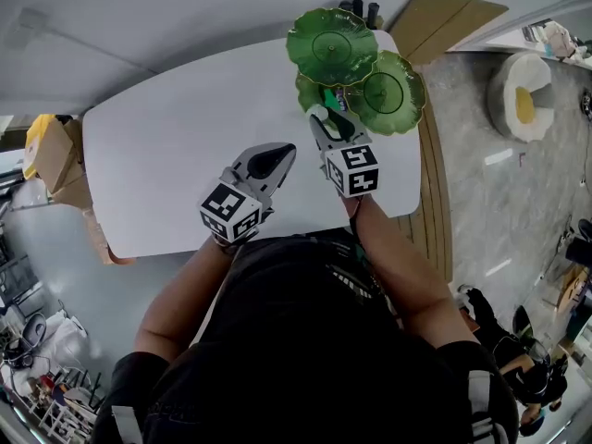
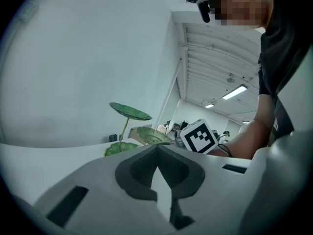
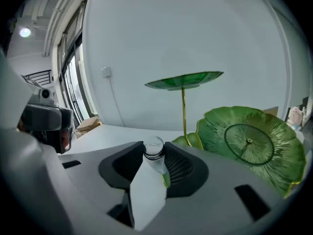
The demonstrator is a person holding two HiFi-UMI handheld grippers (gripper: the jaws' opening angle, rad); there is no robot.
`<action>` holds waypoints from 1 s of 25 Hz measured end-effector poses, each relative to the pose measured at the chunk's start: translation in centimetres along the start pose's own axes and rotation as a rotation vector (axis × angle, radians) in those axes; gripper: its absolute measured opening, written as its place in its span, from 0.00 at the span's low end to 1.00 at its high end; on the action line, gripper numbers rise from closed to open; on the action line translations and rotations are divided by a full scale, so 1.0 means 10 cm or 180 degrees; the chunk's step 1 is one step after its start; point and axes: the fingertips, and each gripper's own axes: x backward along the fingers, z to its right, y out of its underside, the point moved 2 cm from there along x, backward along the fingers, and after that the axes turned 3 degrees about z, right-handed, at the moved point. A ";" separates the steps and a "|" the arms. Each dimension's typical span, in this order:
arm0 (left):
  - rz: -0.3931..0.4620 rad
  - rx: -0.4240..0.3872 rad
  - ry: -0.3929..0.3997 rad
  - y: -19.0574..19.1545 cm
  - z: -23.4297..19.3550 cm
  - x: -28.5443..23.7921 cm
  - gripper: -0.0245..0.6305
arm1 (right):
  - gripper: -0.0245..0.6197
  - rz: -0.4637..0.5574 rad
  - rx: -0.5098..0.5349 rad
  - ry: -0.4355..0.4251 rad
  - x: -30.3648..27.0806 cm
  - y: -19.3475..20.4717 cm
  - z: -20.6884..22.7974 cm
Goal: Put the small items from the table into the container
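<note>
A green lotus-leaf tiered tray [image 1: 331, 44] stands at the far right of the white table [image 1: 166, 146]; its leaves show in the left gripper view [image 2: 129, 111] and fill the right of the right gripper view [image 3: 249, 141]. My right gripper [image 1: 320, 118] [image 3: 153, 146] is just in front of the tray's lowest leaf, shut on a small bottle [image 3: 156, 163] that has a clear round cap and some green on its body. My left gripper [image 1: 276, 158] [image 2: 156, 152] hovers over the table to its left, its jaw tips together with nothing between them.
Cardboard boxes [image 1: 55, 155] sit off the table's left edge. A wooden panel [image 1: 444, 21] leans behind the tray, and a wooden strip runs along the table's right side. A white seat [image 1: 523, 95] stands on the grey floor at far right.
</note>
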 end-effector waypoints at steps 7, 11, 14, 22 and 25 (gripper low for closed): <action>-0.0022 0.0070 -0.0043 0.05 -0.18 0.08 0.05 | 0.26 -0.0087 -0.0008 0.0136 -0.40 0.18 0.09; -0.0048 0.0130 -0.0087 0.12 -0.23 0.14 0.05 | 0.26 -0.0172 0.0014 0.0202 -0.57 0.28 0.14; -0.0059 0.0170 -0.0124 0.16 -0.28 0.19 0.05 | 0.26 -0.0183 0.0055 0.0275 -0.67 0.32 0.20; -0.0068 0.0257 -0.0156 0.21 -0.31 0.25 0.05 | 0.26 -0.0231 0.0214 0.0456 -0.80 0.33 0.35; -0.0071 0.0250 -0.0151 0.20 -0.29 0.26 0.05 | 0.27 -0.0229 0.0228 0.0437 -0.80 0.33 0.35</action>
